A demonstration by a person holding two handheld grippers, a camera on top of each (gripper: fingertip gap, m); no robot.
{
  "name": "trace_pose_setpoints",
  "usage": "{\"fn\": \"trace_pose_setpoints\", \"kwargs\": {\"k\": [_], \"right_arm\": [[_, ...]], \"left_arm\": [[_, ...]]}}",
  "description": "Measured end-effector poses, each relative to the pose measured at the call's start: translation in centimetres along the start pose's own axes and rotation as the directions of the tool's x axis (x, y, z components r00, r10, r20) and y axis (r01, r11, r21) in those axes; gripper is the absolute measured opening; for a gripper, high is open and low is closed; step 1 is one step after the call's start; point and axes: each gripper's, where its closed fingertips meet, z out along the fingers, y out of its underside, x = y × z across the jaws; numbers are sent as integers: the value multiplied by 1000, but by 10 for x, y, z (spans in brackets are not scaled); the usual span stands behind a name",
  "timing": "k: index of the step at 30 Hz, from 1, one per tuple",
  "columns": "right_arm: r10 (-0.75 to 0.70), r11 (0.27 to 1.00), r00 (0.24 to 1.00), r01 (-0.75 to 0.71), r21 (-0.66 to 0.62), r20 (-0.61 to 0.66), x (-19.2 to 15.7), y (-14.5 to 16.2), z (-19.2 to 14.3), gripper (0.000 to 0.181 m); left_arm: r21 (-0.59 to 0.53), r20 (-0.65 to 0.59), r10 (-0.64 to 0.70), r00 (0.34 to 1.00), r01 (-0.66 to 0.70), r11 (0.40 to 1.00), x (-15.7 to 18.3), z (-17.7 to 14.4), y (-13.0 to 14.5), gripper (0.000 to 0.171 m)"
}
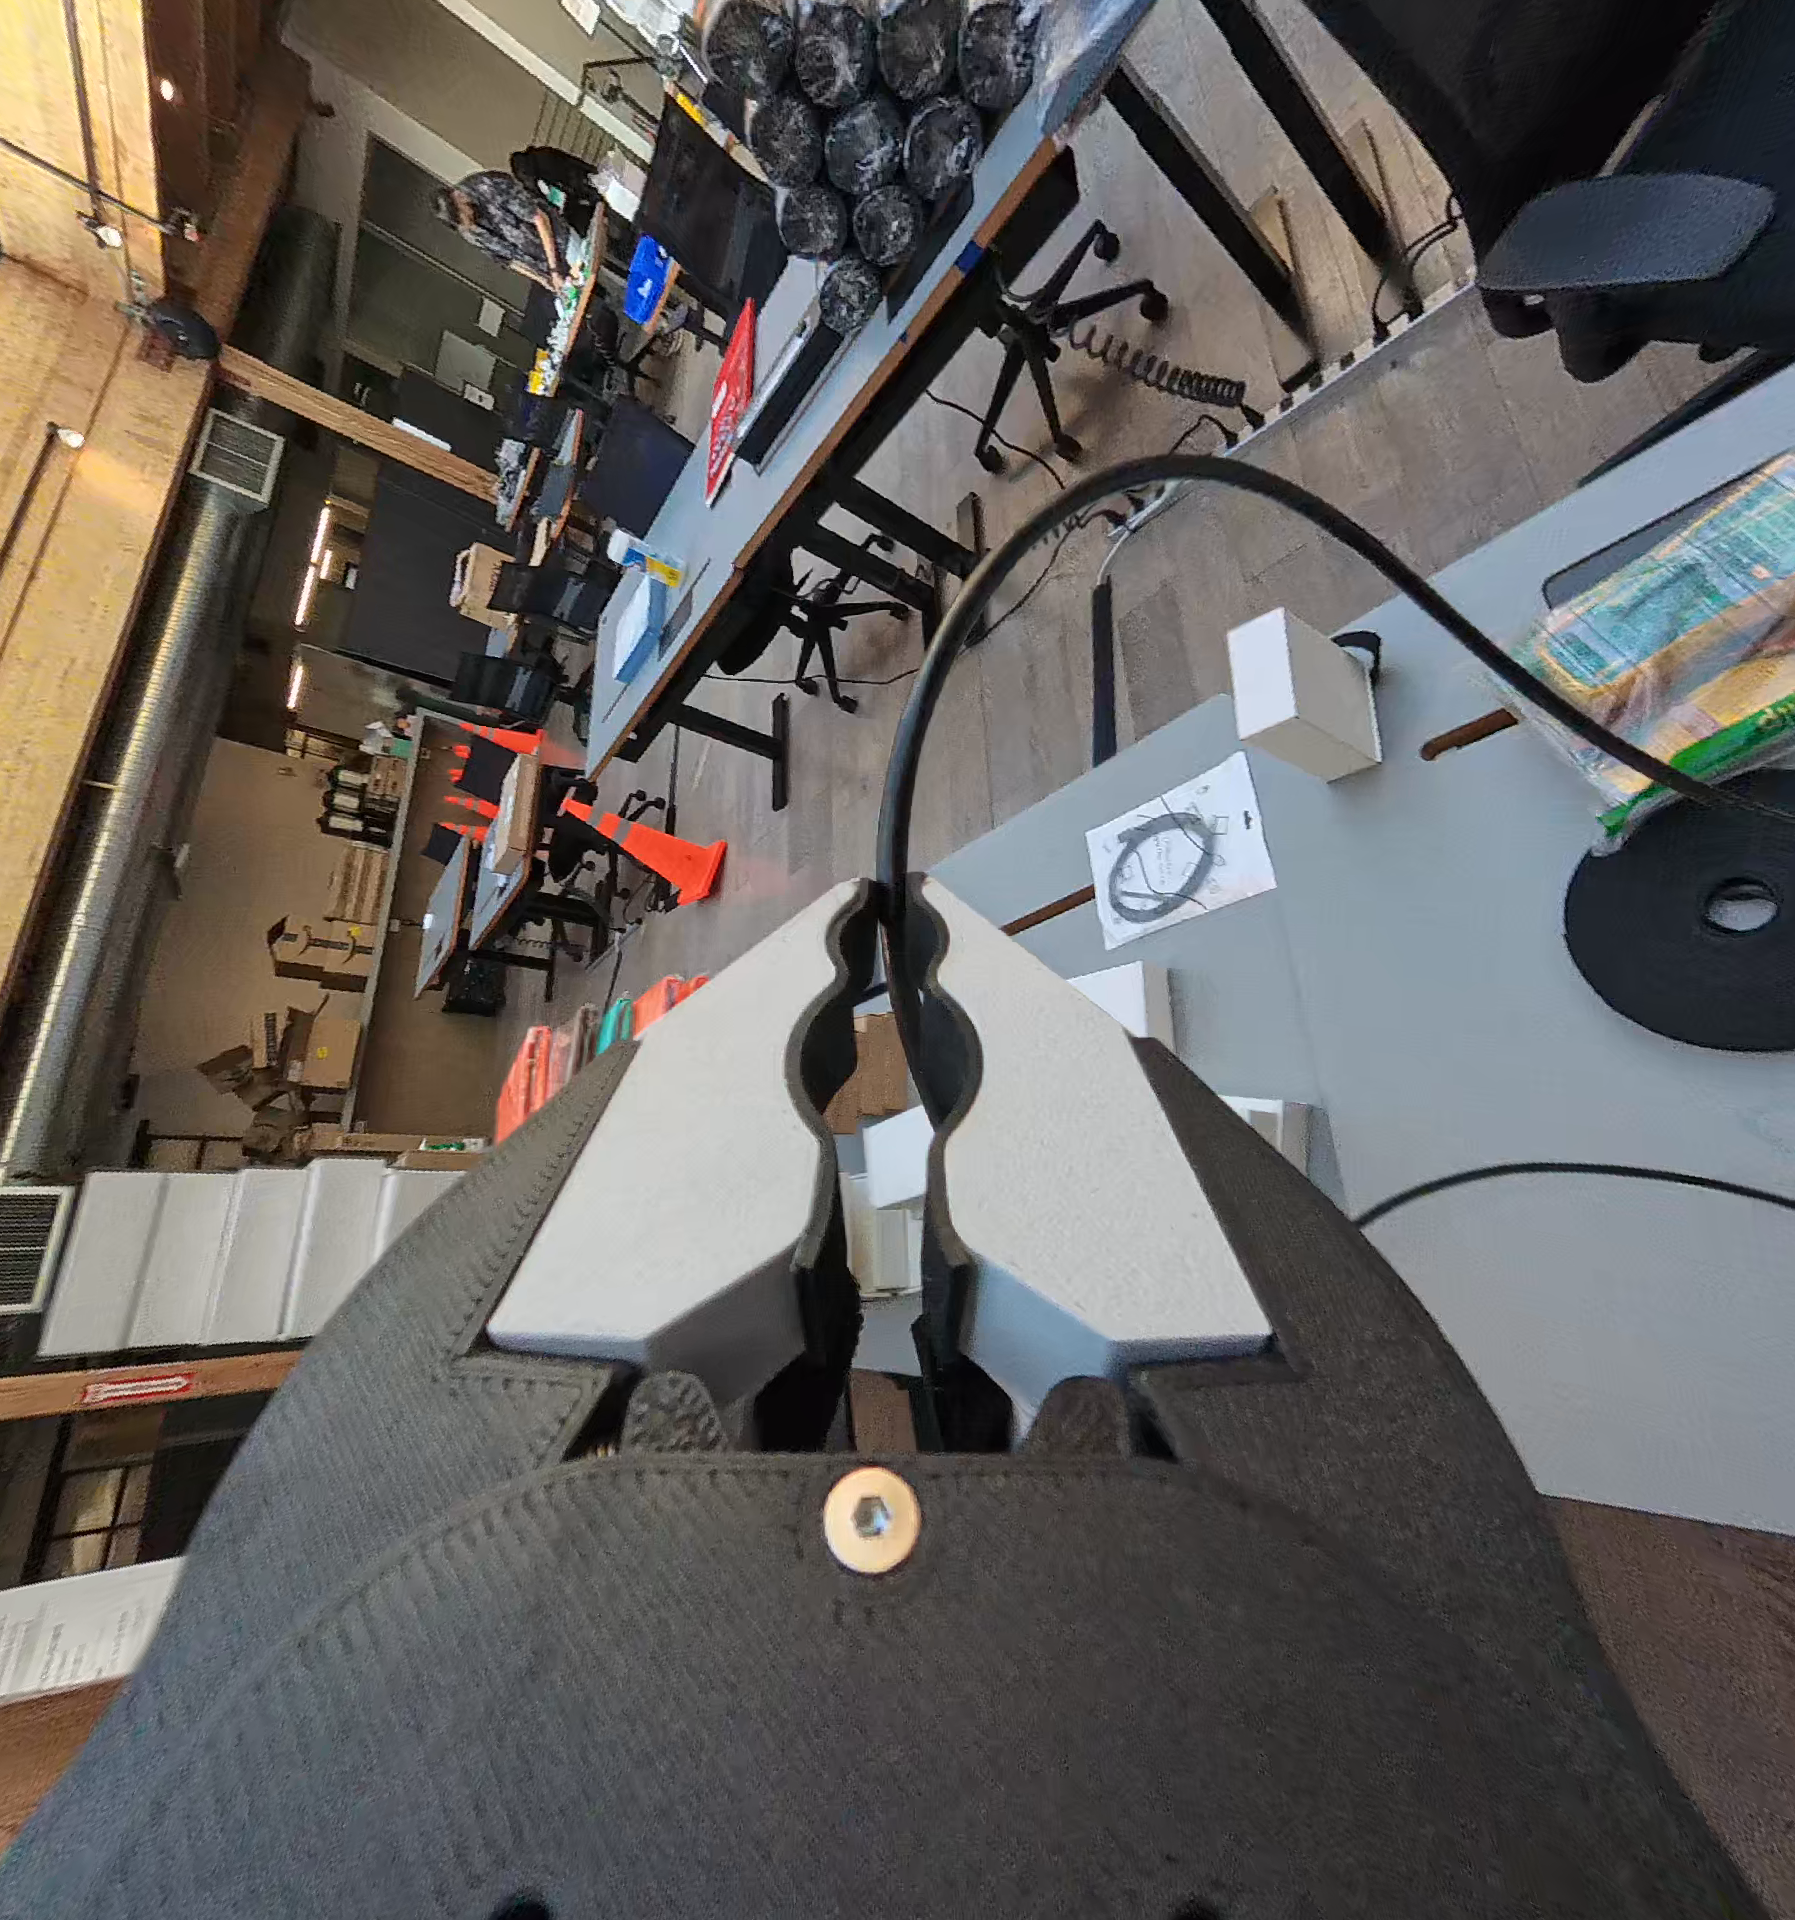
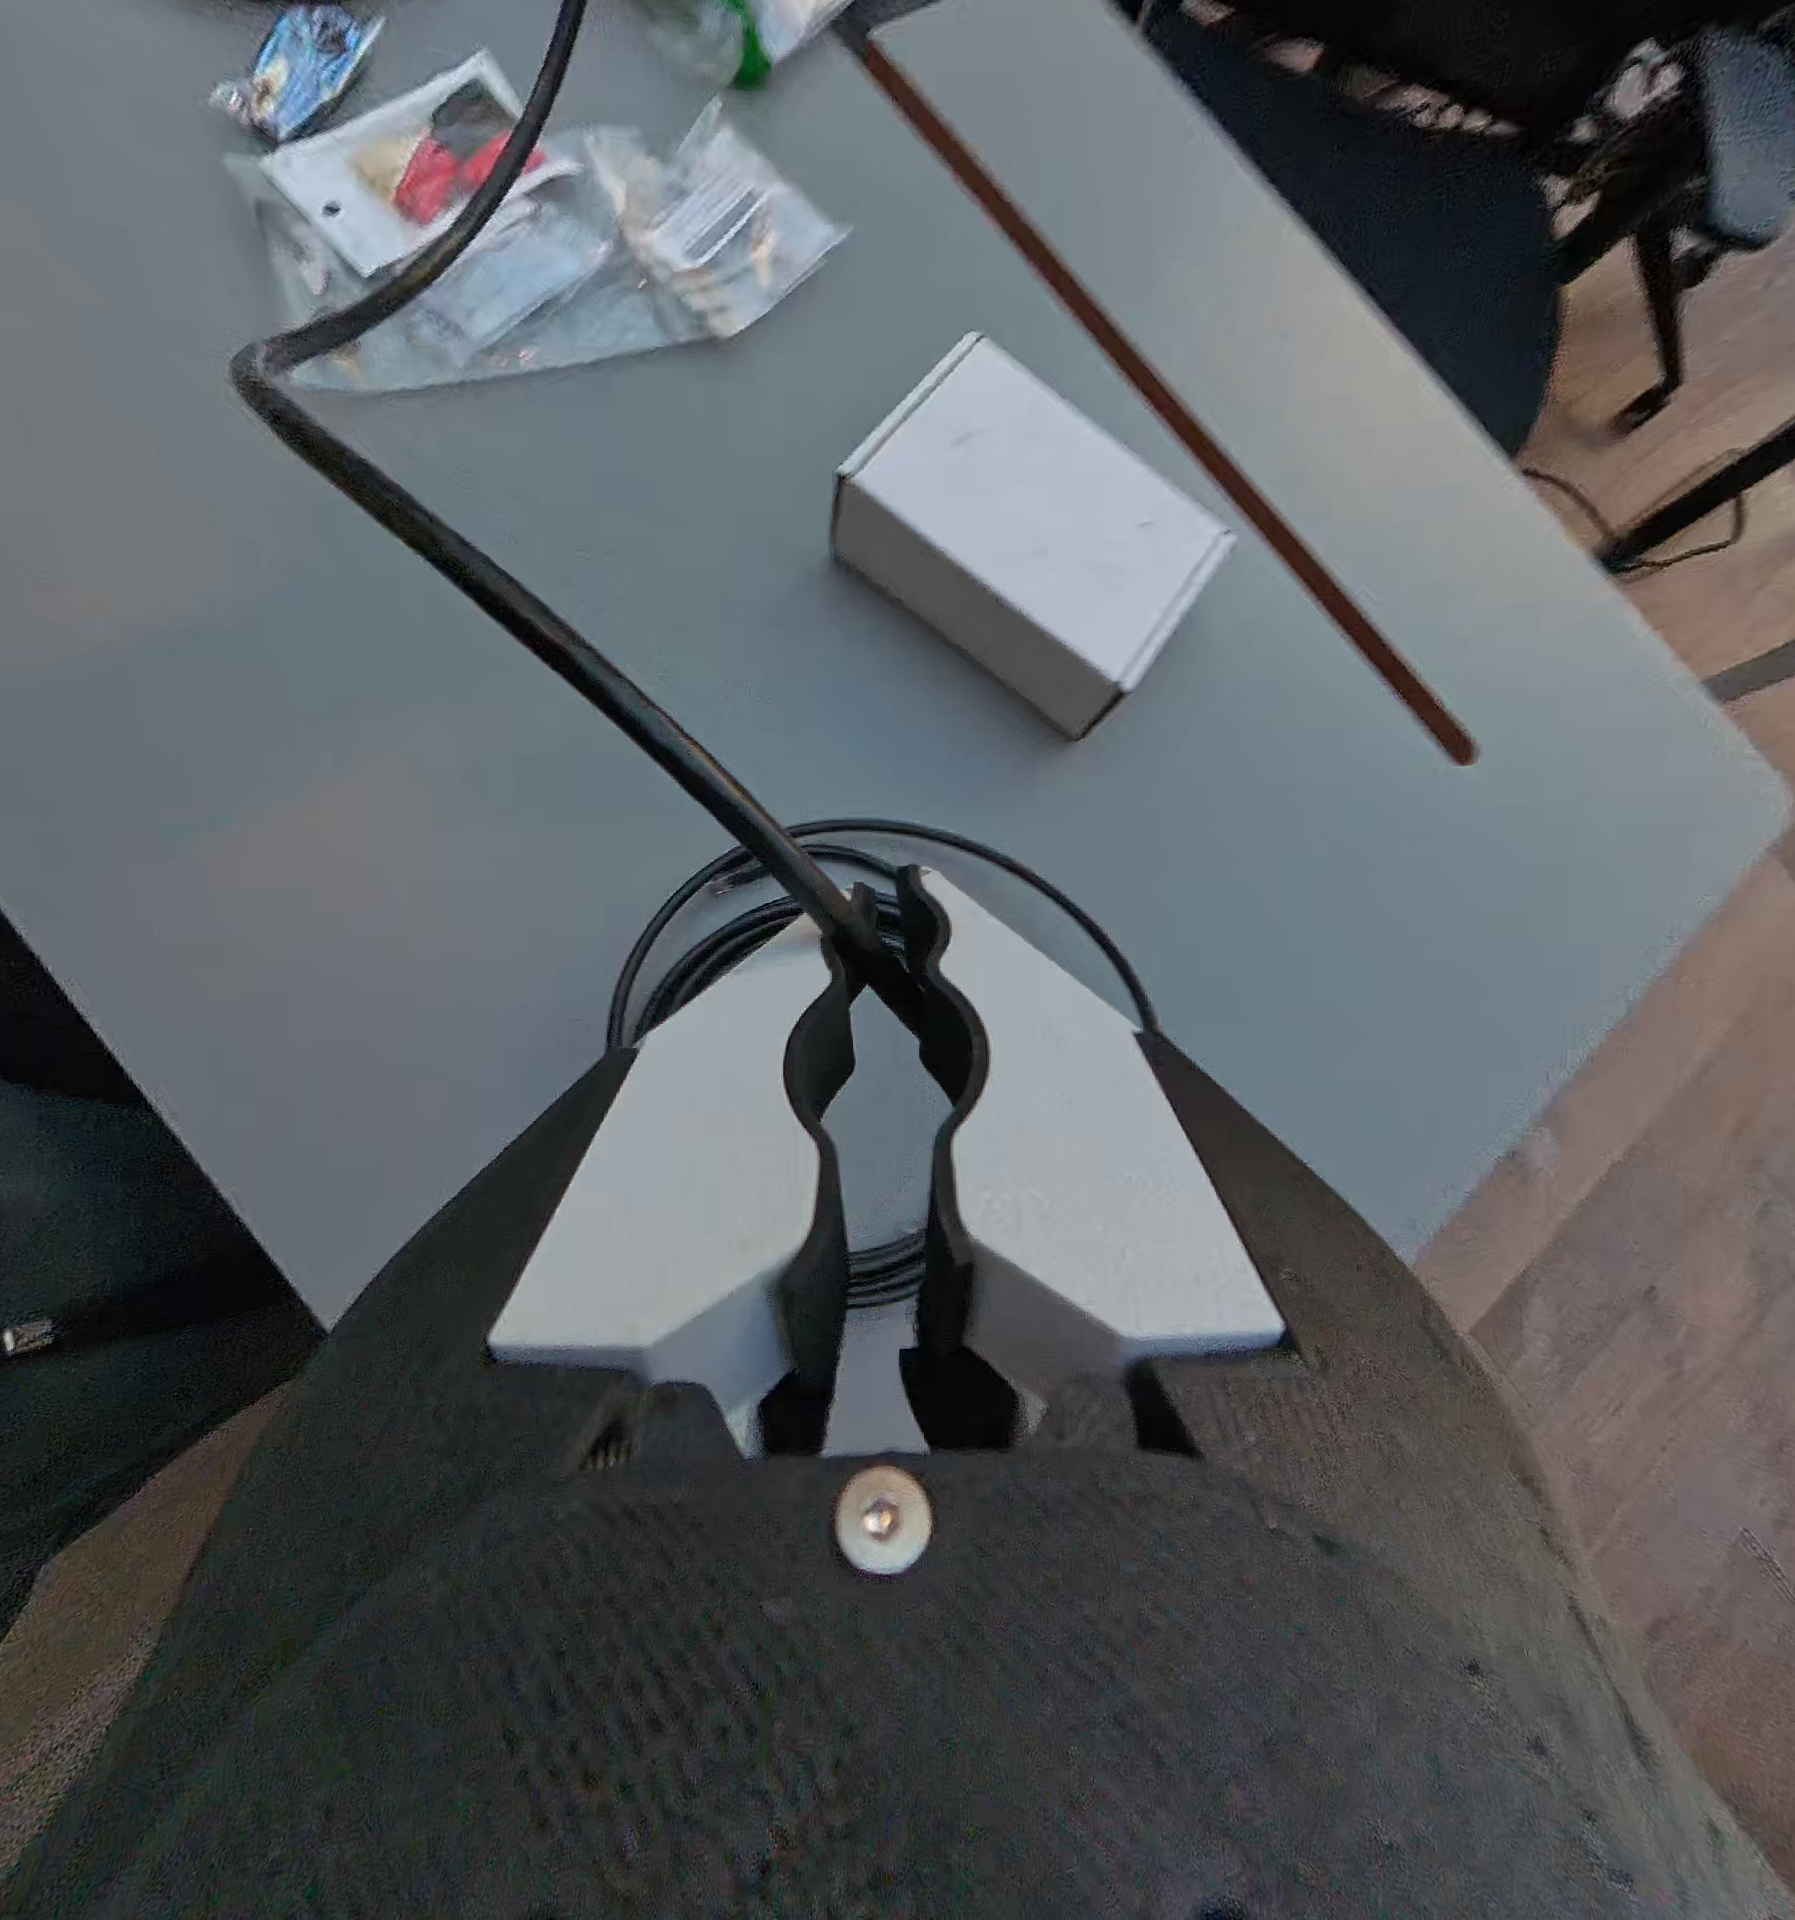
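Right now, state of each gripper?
Left gripper: shut on the black cable.
Right gripper: shut on the black cable, above a coil on the table.

Grey table (image 2: 353, 644), white box (image 2: 1028, 530), plastic packets (image 2: 581, 249), coiled black cable (image 2: 664, 956), black disc (image 1: 1703, 925)

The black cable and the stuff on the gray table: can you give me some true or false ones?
1. The left gripper pinches a black cable. True.
2. The right gripper is wide open and holds nothing. False: it is shut on the cable.
3. A small white box sits on the gray table. True.
4. The white box stands on top of the clear plastic bags. False: it sits apart from them, on bare table.
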Motion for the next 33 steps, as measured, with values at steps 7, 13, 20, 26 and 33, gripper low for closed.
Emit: {"fn": "trace_pose_setpoints", "kwargs": {"k": [7, 13, 20, 26, 33], "right_arm": [[30, 991, 980, -4, -131, 195, -94, 23, 61, 34], [153, 988, 876, -151, -43, 456, -129, -26, 20, 87], [207, 957, 831, -281, 69, 516, -96, -92, -45, 96], [103, 884, 915, -264, 385, 390, -42, -229, -122, 94], [-264, 707, 964, 164, 688, 42, -77, -472, -207, 94]], "left_arm": [[-24, 183, 180, 967, -178, 984, -84, -46, -71, 2], [-88, 275, 293, 916, -279, 956, -132, -72, -99, 2], [-119, 310, 322, 894, -299, 947, -173, -85, -112, 2], [23, 250, 287, 925, -302, 953, -140, -98, -131, 2], [235, 141, 331, 933, -356, 904, -42, -144, -176, 1]]}}
